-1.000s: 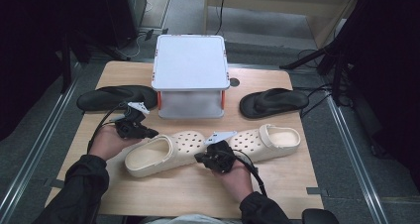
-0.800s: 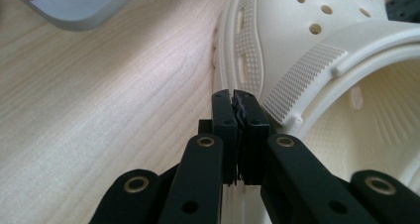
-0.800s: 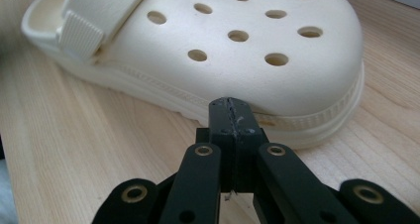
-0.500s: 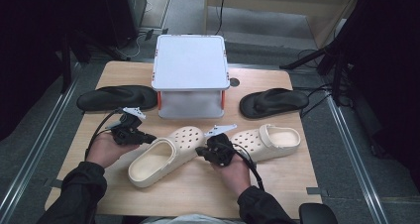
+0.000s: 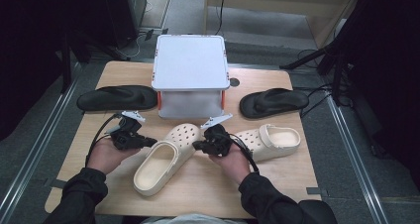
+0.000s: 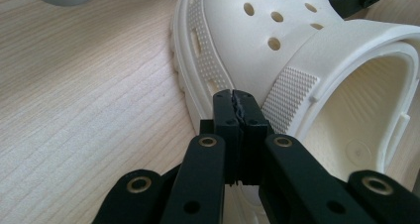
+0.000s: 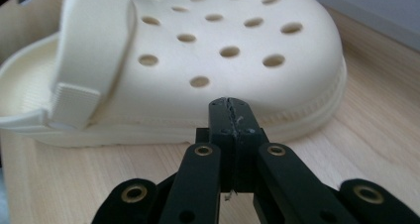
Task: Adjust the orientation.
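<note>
Two cream clogs lie on the table (image 5: 277,194) in front of a grey box (image 5: 190,65). One clog (image 5: 166,159) sits near the middle, turned at a slant with its holed toe toward the box and its open heel toward the person. The second clog (image 5: 270,140) lies to its right, heel end pointing right. The left gripper (image 5: 148,141) rests at the left flank of the middle clog, its jaws clenched together with nothing between them; in the left gripper view the closed tips (image 6: 236,101) sit against the ribbed sole edge of that clog (image 6: 297,55), beside the strap. The right gripper (image 5: 199,144) is at the other flank of the same clog, near the toe, also clenched and empty; in the right gripper view its closed tips (image 7: 231,111) stand just in front of the side of the clog (image 7: 218,45), and whether they touch it I cannot tell. A black sandal (image 5: 117,97) lies left of the box and another black sandal (image 5: 273,102) to the right of it, both well apart from the grippers.
</note>
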{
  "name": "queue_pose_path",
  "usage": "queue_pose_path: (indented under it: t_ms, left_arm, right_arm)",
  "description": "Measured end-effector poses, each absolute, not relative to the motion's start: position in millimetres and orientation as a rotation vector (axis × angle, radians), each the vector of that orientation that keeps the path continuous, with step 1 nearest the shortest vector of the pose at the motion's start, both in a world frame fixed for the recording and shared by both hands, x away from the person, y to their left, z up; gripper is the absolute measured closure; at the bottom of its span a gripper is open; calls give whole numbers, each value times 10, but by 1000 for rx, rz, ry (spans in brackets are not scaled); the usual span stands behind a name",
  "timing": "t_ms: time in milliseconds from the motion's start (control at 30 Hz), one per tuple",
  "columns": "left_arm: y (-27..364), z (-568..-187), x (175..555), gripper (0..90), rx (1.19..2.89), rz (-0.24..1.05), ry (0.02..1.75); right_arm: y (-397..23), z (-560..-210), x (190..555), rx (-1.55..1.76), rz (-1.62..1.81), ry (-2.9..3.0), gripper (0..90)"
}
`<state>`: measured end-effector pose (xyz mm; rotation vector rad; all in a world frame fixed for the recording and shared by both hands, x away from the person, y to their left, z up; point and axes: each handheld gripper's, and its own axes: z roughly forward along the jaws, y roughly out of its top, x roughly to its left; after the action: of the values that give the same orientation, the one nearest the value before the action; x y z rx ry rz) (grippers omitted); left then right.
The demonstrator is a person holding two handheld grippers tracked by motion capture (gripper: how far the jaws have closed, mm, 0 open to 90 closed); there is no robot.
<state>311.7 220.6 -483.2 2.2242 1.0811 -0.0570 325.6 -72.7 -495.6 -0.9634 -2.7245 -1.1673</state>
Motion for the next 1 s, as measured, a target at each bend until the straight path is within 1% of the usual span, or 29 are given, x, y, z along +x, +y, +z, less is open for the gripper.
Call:
queue_pose_path:
  t_ms: [67, 233, 467, 567, 667, 1000]
  left_arm:
    - [2197, -4835, 3107, 896, 2219, -54, 1082]
    - [2187, -4818, 3078, 896, 2207, -40, 1092]
    - [2179, -4831, 3030, 897, 2180, -53, 1136]
    - [2172, -4828, 3003, 897, 2170, -42, 1147]
    - [2158, -4841, 2987, 896, 2159, -63, 1157]
    - [2091, -4853, 2969, 893, 2147, -67, 1170]
  right_arm:
    - [-708, -4945, 3287, -913, -1185, -2745, 900]
    - [-672, -4971, 3331, -992, -1244, -2685, 900]
    - [-622, -4986, 3345, -1010, -1272, -2697, 900]
    - [-597, -4984, 3360, -1013, -1274, -2704, 900]
    - [-573, -4977, 3389, -1018, -1268, -2711, 900]
    - [-540, -4958, 3486, -1025, -1251, -2727, 900]
